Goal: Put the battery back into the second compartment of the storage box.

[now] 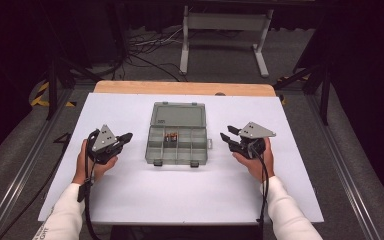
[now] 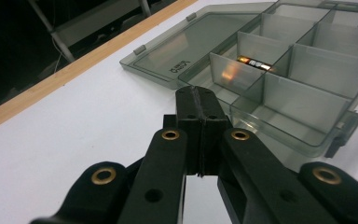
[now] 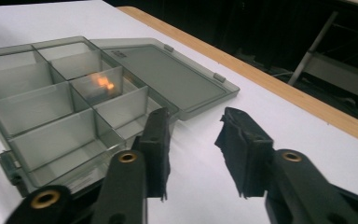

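Observation:
A smoky clear compartment box (image 1: 156, 149) lies open in the middle of the white table, its lid (image 1: 177, 116) folded flat toward the far side. A small orange item (image 1: 171, 136) rests in a middle compartment, also seen as an orange item (image 2: 254, 63) and an orange glow (image 3: 103, 83). My left gripper (image 1: 128, 136) is left of the box, pointing at it, and its jaws are pressed together with nothing between them (image 2: 199, 100). To the right of the box, my right gripper (image 1: 228, 133) points at it; its jaws stand apart and empty (image 3: 196, 119).
The white tabletop (image 1: 130, 190) has a wooden strip (image 1: 180, 88) along its far edge. Beyond it, a white stand (image 1: 225, 30) and cables lie on the grey floor. Other compartments of the box (image 2: 270, 126) look empty. Latches sit on the box's near edge.

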Action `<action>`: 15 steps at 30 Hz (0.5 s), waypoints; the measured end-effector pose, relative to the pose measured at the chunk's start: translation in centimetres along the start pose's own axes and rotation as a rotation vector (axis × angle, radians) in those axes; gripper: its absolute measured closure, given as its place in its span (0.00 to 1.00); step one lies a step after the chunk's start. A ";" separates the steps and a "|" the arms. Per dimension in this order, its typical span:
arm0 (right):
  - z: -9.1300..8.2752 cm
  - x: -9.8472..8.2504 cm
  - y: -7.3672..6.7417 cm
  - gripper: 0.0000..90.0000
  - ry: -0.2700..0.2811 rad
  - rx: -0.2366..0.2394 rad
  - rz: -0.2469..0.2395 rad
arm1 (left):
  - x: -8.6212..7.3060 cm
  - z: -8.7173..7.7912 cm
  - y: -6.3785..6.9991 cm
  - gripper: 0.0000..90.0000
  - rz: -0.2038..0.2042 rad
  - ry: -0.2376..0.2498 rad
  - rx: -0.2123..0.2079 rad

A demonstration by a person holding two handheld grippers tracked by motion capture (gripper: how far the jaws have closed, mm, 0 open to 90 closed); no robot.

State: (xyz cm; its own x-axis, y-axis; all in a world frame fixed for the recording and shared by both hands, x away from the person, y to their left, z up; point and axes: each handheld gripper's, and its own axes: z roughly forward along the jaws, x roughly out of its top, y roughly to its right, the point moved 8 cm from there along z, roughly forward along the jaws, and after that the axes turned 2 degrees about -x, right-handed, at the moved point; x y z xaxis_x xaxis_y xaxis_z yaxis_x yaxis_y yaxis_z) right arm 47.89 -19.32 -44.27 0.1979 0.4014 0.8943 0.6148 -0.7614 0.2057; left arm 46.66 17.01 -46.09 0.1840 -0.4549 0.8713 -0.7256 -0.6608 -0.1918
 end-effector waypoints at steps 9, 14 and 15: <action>1.2 -0.8 1.6 0.63 -0.021 -0.048 0.051 | -0.5 1.3 -0.9 0.99 -0.006 -0.029 -0.003; 1.9 -0.9 2.1 0.87 -0.038 -0.028 0.071 | -0.6 2.0 -1.2 0.99 -0.015 -0.038 -0.004; 2.0 -1.0 2.2 0.92 -0.046 -0.021 0.077 | -0.6 2.1 -1.3 0.99 -0.014 -0.041 0.002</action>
State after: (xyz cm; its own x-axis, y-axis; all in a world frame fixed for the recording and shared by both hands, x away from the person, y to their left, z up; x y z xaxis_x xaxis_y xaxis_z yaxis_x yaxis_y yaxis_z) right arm 50.59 -20.37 -45.48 0.2788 0.3641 0.8887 0.5804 -0.8011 0.1462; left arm 48.95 16.88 -47.28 0.2210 -0.4698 0.8547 -0.7217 -0.6682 -0.1806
